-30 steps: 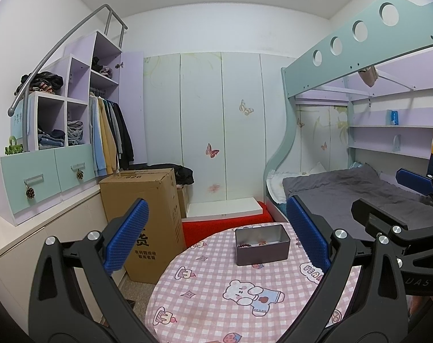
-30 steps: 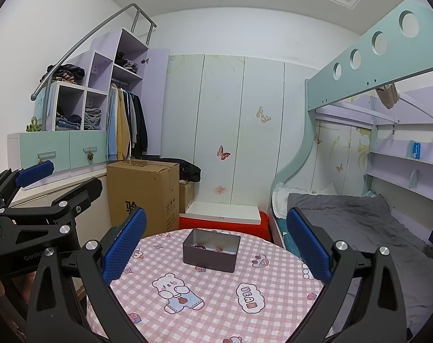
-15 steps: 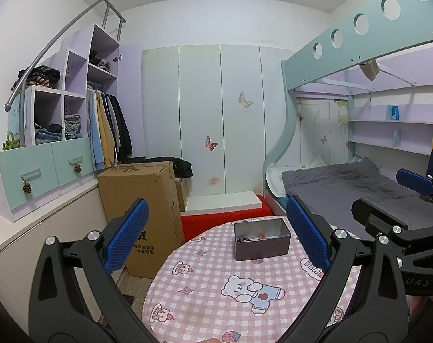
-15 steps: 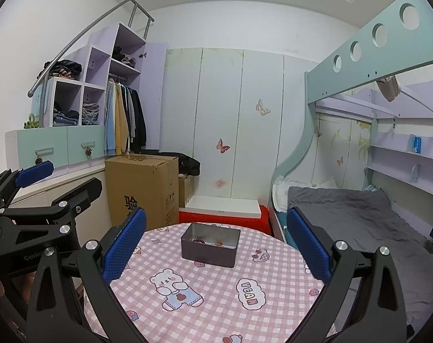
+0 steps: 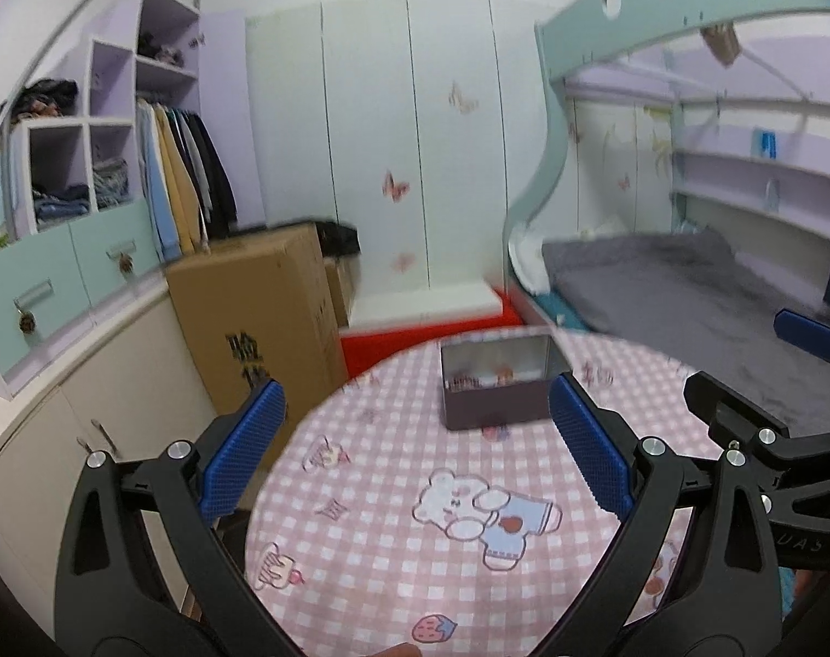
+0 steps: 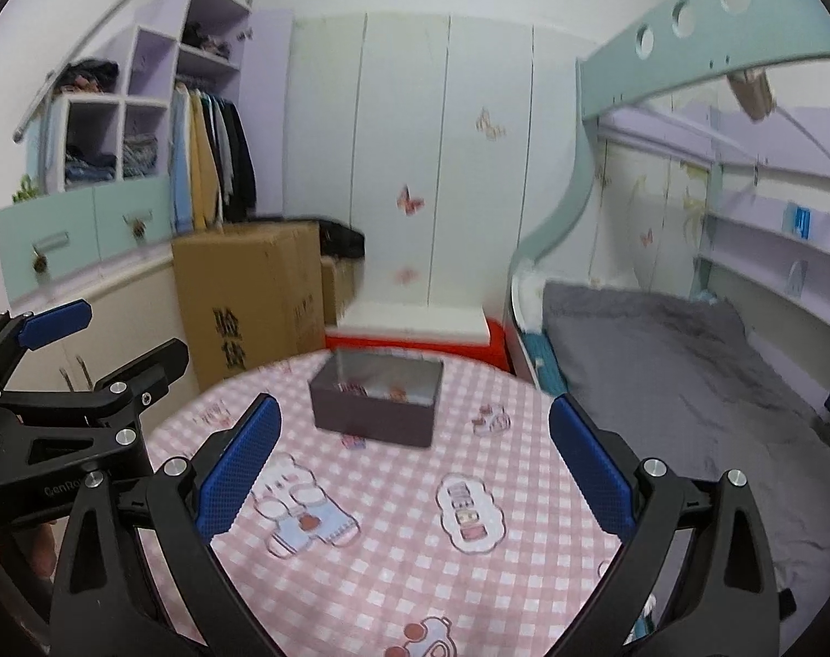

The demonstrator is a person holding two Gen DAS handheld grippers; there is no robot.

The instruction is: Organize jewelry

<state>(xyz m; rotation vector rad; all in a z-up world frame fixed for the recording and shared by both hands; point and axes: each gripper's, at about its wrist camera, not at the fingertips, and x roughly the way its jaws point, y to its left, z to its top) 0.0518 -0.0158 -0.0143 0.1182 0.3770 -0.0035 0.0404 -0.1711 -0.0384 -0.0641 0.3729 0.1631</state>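
A dark grey metal box (image 5: 500,386) stands open on a round table with a pink checked cloth (image 5: 393,525); small jewelry pieces lie blurred inside it. The box also shows in the right wrist view (image 6: 376,399). My left gripper (image 5: 415,449) is open and empty above the table, short of the box. My right gripper (image 6: 415,457) is open and empty, also short of the box. Each gripper shows at the edge of the other's view, the right one (image 5: 771,410) and the left one (image 6: 70,383).
A tall cardboard box (image 5: 261,328) stands left of the table. A red step (image 5: 415,336) lies behind it, a bunk bed with grey bedding (image 5: 689,301) to the right, and cabinets with drawers (image 5: 48,295) and hanging clothes to the left.
Both views have tilted down and moved closer to the table, so the box sits nearer and its inside shows more. Both grippers stay open.
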